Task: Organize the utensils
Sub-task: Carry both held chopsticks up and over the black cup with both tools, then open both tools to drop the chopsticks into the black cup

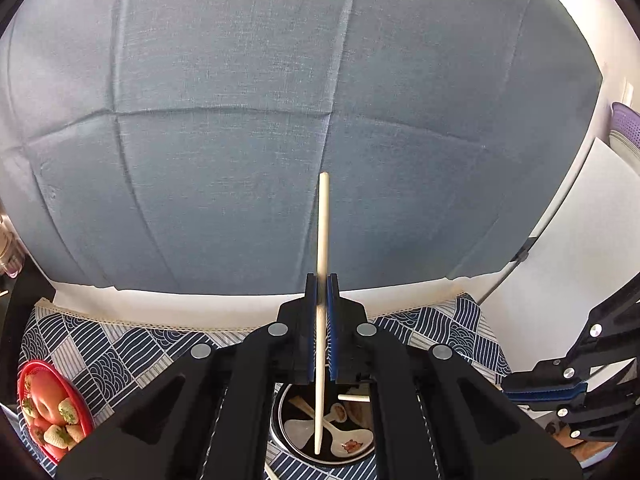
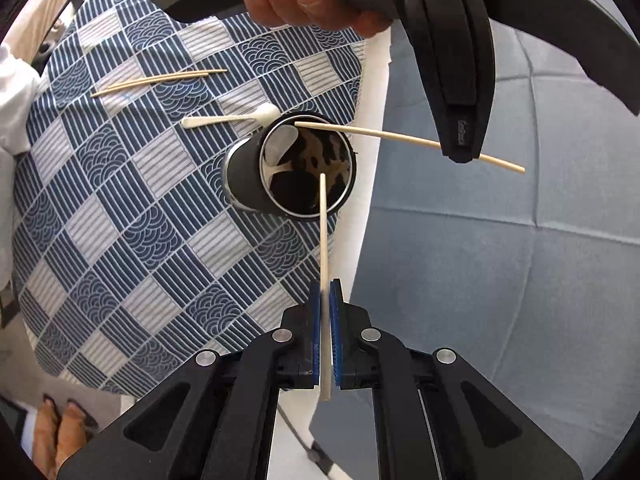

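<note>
My left gripper (image 1: 321,280) is shut on a cream chopstick (image 1: 323,224); its lower end hangs over the black utensil cup (image 1: 280,424), which holds ceramic spoons (image 1: 348,446). In the right wrist view my right gripper (image 2: 325,286) is shut on a second cream chopstick (image 2: 323,232) whose far tip reaches over the cup (image 2: 248,176). The left gripper (image 2: 460,152) shows there too, holding its chopstick (image 2: 392,134) with one end at the cup's rim. A white spoon (image 2: 224,119) and a pair of wooden chopsticks (image 2: 160,79) lie on the patterned cloth (image 2: 120,200).
A red basket of fruit (image 1: 48,408) sits at the cloth's left. A blue fabric surface (image 1: 280,120) lies beyond the table edge. The right gripper's arm (image 1: 580,384) is at the right. A purple basket (image 1: 628,124) is far right.
</note>
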{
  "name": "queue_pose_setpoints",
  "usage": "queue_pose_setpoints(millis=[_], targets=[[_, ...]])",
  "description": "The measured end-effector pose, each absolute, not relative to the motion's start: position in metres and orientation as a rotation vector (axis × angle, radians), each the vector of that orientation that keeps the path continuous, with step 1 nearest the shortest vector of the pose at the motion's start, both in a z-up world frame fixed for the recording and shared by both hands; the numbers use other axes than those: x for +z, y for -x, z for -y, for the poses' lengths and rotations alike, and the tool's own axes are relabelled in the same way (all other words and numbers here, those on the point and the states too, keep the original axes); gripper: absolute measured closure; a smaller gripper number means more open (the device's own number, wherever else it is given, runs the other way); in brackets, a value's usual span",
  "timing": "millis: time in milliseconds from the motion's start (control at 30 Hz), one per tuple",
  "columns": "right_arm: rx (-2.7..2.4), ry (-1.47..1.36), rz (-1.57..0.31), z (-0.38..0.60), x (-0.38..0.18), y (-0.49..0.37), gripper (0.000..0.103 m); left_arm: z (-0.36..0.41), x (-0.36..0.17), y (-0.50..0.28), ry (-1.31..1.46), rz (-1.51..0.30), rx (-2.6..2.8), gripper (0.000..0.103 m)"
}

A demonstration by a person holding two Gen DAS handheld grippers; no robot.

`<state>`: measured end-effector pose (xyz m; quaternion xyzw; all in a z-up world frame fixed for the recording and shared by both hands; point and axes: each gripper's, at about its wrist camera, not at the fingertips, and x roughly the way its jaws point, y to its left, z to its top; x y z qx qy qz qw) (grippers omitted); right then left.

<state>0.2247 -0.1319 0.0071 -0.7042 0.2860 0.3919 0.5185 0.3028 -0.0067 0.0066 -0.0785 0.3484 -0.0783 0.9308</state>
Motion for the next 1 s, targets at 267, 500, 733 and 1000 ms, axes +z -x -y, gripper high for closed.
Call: queue_pose_setpoints(millis=[267,500,733,1000], targets=[[0.986,1.737,-0.668,0.122,-0.004,-0.232,0.098,0.006,-0.021,-0.311,0.178,-0.747,-0.145,0.098],[0.974,1.685,-0.582,0.123,-0.002,-0.230,0.052,-0.006,-0.033,-0.302,0.176,-0.768,-0.128,0.076],[0.943,1.539,-0.593,0.139,0.016,-0.230,0.041,-0.036,-0.036,-0.277,0.178,-0.766,-0.070,0.041],[0.908,1.446,-0.637,0.156,0.014,-0.217,0.042,-0.067,-0.049,-0.248,0.225,-0.822,0.023,0.018]])
